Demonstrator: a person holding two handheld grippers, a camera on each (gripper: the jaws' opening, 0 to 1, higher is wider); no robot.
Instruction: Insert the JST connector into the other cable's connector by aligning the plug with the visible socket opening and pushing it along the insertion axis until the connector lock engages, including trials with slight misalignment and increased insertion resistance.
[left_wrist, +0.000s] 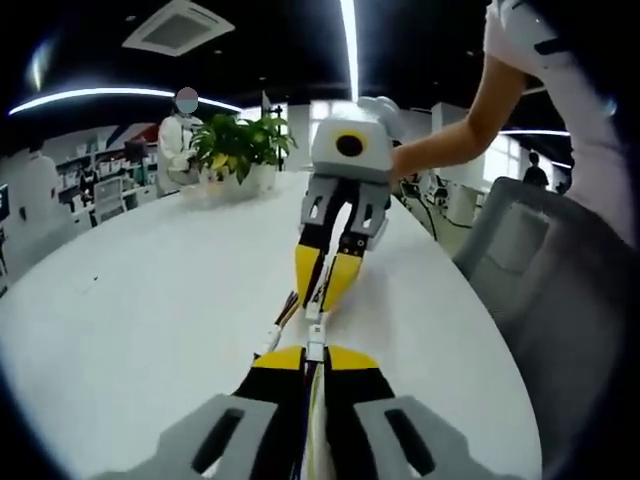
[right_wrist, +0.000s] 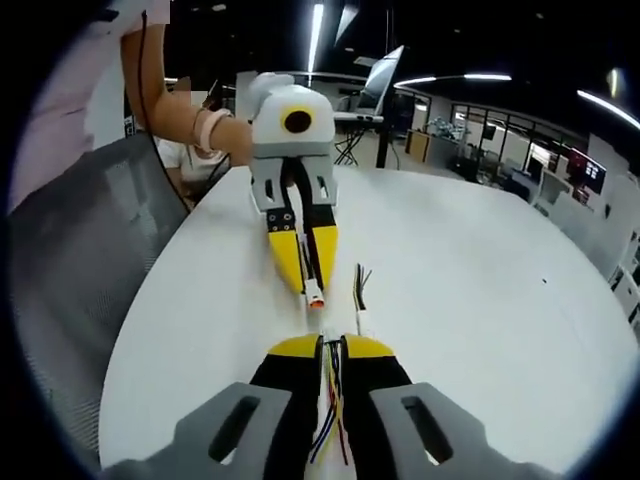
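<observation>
Yellow-tipped jaws of the left gripper (left_wrist: 312, 352) are closed narrow on a white JST connector (left_wrist: 315, 345) whose coloured wires (left_wrist: 313, 420) run back between the jaws, low in the left gripper view. Just ahead, the right gripper (left_wrist: 327, 285) faces it nose to nose, jaws pinched on the other cable's connector (left_wrist: 313, 312); the two connector ends sit very near each other, and whether they touch cannot be told. Loose wires (left_wrist: 283, 312) trail onto the white table (left_wrist: 140, 300) beside them.

In the right gripper view, its own jaws grip a white connector with red, yellow and blue wires (right_wrist: 330, 410). Beyond a small gap, the left gripper holds an orange-tipped connector end (right_wrist: 316, 296) pointing toward it. Short dark wires (right_wrist: 360, 285) lie on the table just beside. Farther off, a person's arm (left_wrist: 450, 140) holds the opposite tool, a grey chair (left_wrist: 550, 270) stands at the table edge, and a potted plant (left_wrist: 240, 145) sits at the far end.
</observation>
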